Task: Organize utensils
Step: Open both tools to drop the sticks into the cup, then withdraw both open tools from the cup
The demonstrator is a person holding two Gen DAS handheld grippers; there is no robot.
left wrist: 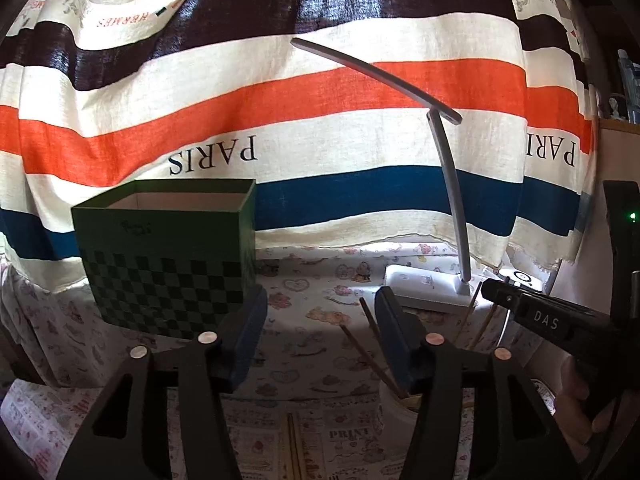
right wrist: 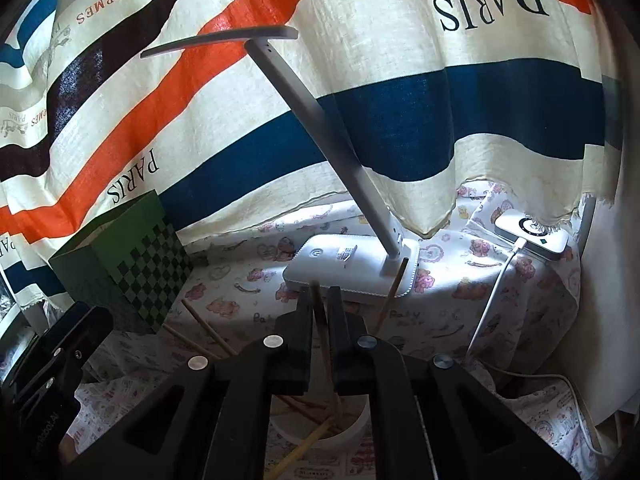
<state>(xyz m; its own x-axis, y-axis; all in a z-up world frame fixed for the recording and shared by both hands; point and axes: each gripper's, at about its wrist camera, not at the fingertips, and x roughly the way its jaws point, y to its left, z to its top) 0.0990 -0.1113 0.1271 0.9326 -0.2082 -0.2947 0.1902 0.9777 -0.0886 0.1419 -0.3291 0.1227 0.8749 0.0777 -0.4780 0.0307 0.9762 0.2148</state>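
Striped cloth hangs behind my worktop (right wrist: 460,304), where my right tongs (right wrist: 322,300) pinch one chopstick (right wrist: 320,320) above the white cup (right wrist: 360,420) already holding several, my left tongs (left wrist: 316,320) gape empty, and strays remain.

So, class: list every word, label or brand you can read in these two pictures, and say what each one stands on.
"PARIS": striped cloth, printed upside down, repeated.
"HERMES": same cloth, red letters, upside down.
"DAS": label on the right gripper, seen in the left wrist view.
"PRINT": patterned table cover, near the front edge.
Green checkered box: dark mark on its front, unreadable.
Left gripper: side lettering too blurred to read for certain.
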